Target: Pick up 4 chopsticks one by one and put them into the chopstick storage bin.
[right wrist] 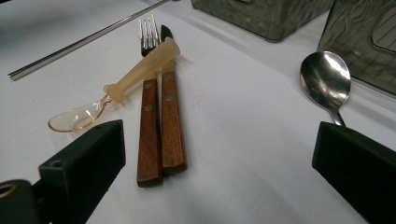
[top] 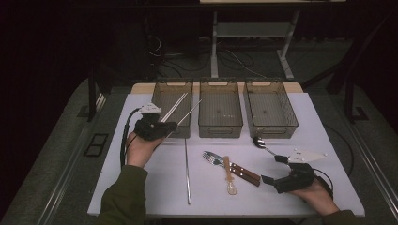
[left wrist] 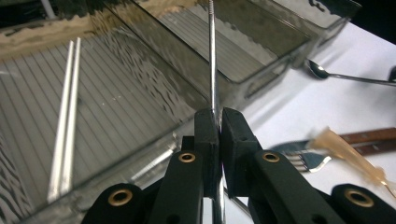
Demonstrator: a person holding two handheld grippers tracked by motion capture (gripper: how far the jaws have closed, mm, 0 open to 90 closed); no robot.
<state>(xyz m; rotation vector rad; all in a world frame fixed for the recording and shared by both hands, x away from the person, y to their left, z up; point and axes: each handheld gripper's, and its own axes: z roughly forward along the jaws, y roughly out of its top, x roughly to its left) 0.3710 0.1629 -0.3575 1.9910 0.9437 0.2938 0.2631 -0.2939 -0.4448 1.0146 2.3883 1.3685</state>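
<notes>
Presently the left gripper sat at the near end of the left bin, its fingers clamped tight on a single metal chopstick — the rod ran up between the pads and out over the bin's wall. Per the high view, the held chopstick slanted up and to the right, toward the gap betw. the left bin and the middle bin. A pair of chopsticks already lay inside the left bin, side by side, leaning along its floor. One more loose chopstick lay on the white surface, running near-to-far, just left of the cutlery.

The right gripper rested low on the surface at the right, fingers spread wide w/ nothing betw. them. Ahead of it lay a wood-handled fork and knife, touching side by side, w/ a translucent plastic spoon lying across them. A metal spoon lay just beside the right finger — its bowl near the right bin.
</notes>
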